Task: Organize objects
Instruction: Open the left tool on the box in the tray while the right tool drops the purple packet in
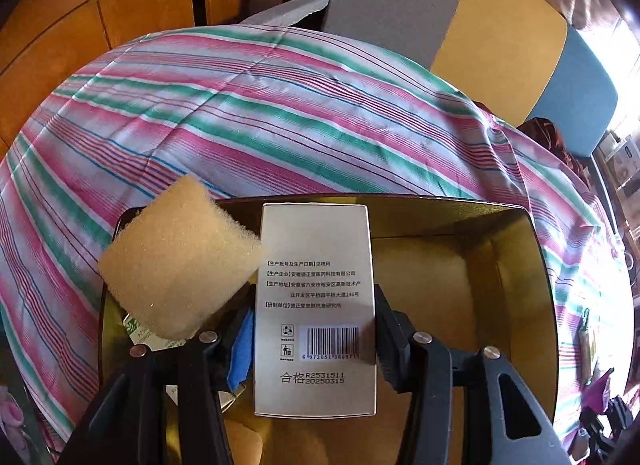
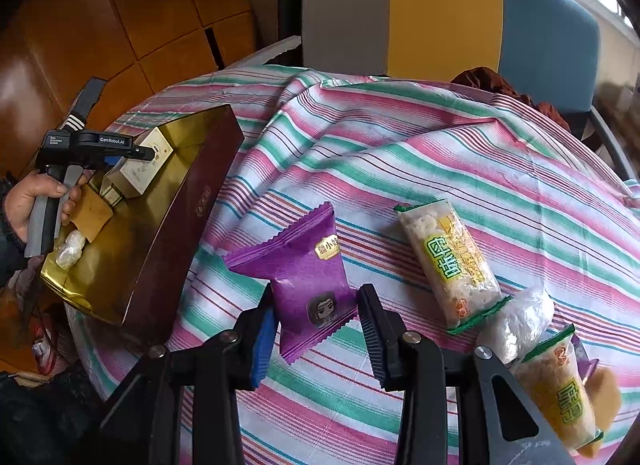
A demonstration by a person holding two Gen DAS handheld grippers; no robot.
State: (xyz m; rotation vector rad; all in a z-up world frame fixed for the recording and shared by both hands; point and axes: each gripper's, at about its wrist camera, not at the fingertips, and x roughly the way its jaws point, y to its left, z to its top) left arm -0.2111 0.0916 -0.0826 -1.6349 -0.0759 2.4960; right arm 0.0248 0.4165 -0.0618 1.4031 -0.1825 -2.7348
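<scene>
The left gripper [image 1: 316,341] fingers clamp a stiff, light white carton [image 1: 316,297] at its long sides, over the gold-lined tin box [image 1: 536,265], beside a soft sponge [image 1: 176,261]. In the right view, the right gripper [image 2: 318,329] fingers pinch a slippery, crinkly purple snack packet [image 2: 308,277] at its lower half on the striped desk [image 2: 440,153]; its crimped seam looks the surest hold.

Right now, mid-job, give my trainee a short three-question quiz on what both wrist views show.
1. True or false: the white carton between the left gripper fingers is over the open gold-lined box.
2. What do the right gripper fingers hold? A) purple snack packet B) rice cracker bar C) yellow sponge
3. Fill in: the rice cracker bar lies on the ______ tablecloth.

Key: 1 true; 2 A; 3 striped
</scene>
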